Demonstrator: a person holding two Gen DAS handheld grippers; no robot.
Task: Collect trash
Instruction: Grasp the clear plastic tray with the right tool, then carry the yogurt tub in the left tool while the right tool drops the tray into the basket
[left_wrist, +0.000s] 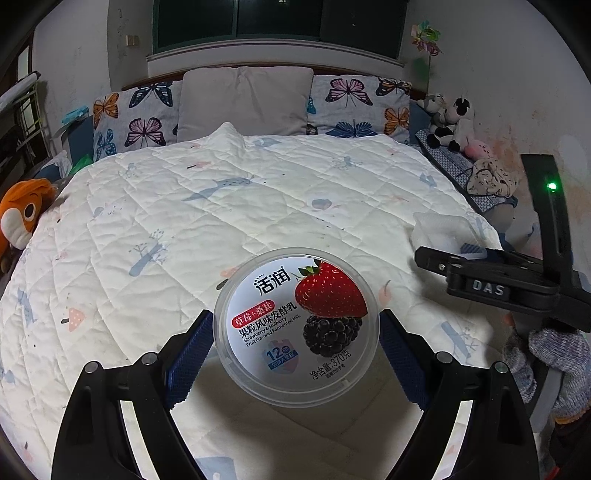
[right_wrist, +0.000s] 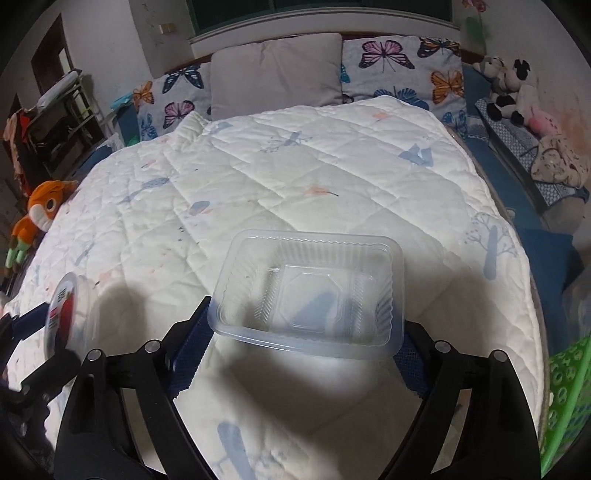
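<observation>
An orange plush toy (left_wrist: 22, 214) lay at the far left edge of the bed, beside the white quilt (left_wrist: 147, 206) printed with pale blue trees and whales. Over the near part of that quilt, the left gripper (left_wrist: 295, 343) was clamped on a round yogurt tub (left_wrist: 297, 326), its blue pads pressed against the tub's opposite sides and the strawberry-and-mulberry lid turned toward the camera. At the head of the bed a plain grey pillow (left_wrist: 245, 101) leaned between two butterfly-print pillows (left_wrist: 135, 118). Further right, the right gripper (right_wrist: 306, 325) was closed on a clear plastic tray (right_wrist: 308, 291), an empty rectangular one with ribbed walls, held by its two short ends above the quilt; in the left wrist view that tray appeared only as a pale shape past the other gripper's black finger. A gloved hand (left_wrist: 554, 362) gripped that tool's handle. Black-and-white plush animals (left_wrist: 450, 122) sat at the far right, by the wall.
</observation>
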